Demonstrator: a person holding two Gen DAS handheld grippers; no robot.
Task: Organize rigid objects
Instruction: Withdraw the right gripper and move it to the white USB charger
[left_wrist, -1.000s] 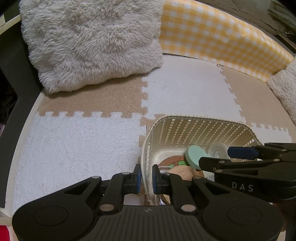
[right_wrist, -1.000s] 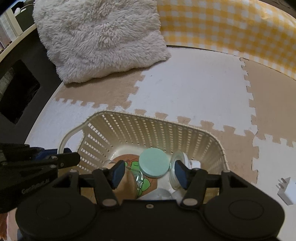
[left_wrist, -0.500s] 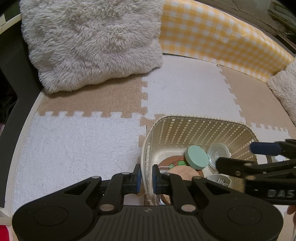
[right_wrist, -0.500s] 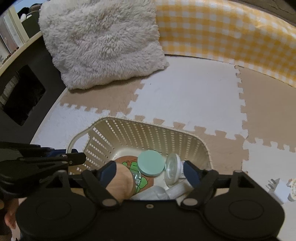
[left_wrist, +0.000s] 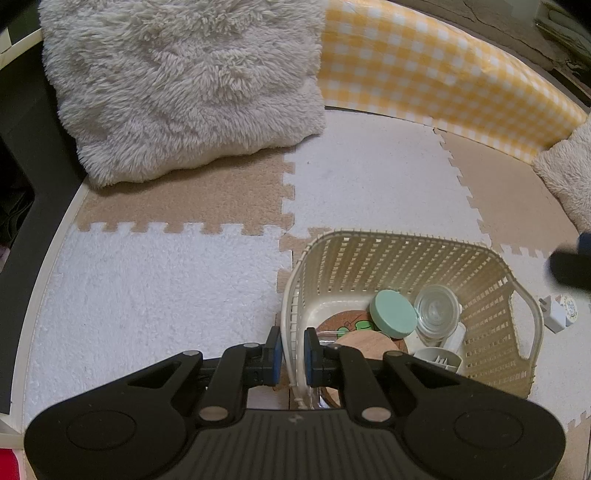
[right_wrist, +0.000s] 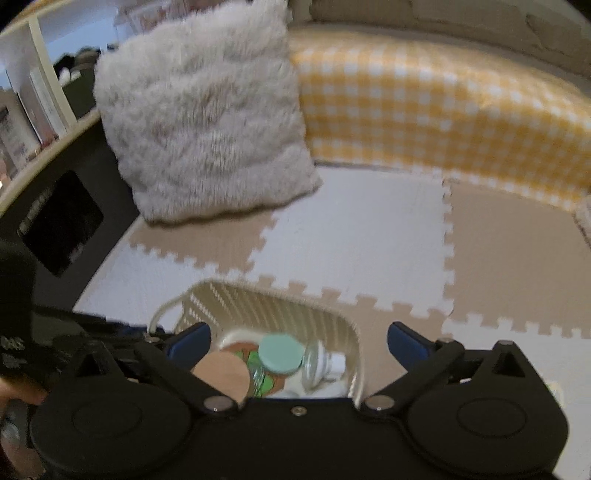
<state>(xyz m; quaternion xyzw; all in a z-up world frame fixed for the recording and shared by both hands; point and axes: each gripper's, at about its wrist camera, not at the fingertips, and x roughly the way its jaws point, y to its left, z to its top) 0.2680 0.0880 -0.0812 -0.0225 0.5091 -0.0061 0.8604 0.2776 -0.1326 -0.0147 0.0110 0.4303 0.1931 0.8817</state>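
Left hand-held gripper (left_wrist: 292, 350): clenched on the near-left wall of the cream slatted basket (left_wrist: 491, 291), one blue pad outside the wall and one inside; it seems to steady the basket.
Right hand-held gripper (right_wrist: 298, 336): released, jaws spread wide and empty, raised above the basket's near edge; its view is blurred by motion.
Basket contents, just ahead of the left hand-held gripper: a round wooden lid (left_wrist: 364, 341) nearest, a cork coaster with a green print (left_wrist: 345, 323) lying under it, a mint-green round lid (left_wrist: 393, 313) leaning beside a clear plastic container (left_wrist: 437, 313), and a grey piece (left_wrist: 437, 360) to the right that is too hidden to name.
Still outside: a small white plug adapter (left_wrist: 553, 314) lies on the foam floor mat (left_wrist: 155, 291) just right of the basket's right handle, with a small round printed item (left_wrist: 569, 305) touching or just beside it.
Farther ahead: bare mat tiles, then a fluffy white cushion (left_wrist: 184, 85) to the left front and a yellow checked bolster (left_wrist: 436, 70) along the far edge.
Done: several rigid pieces appear collected in the basket.
Left: judging by the layout, the adapter and the round item to the right remain to be picked up; the empty right hand-held gripper is the nearer tool for that.
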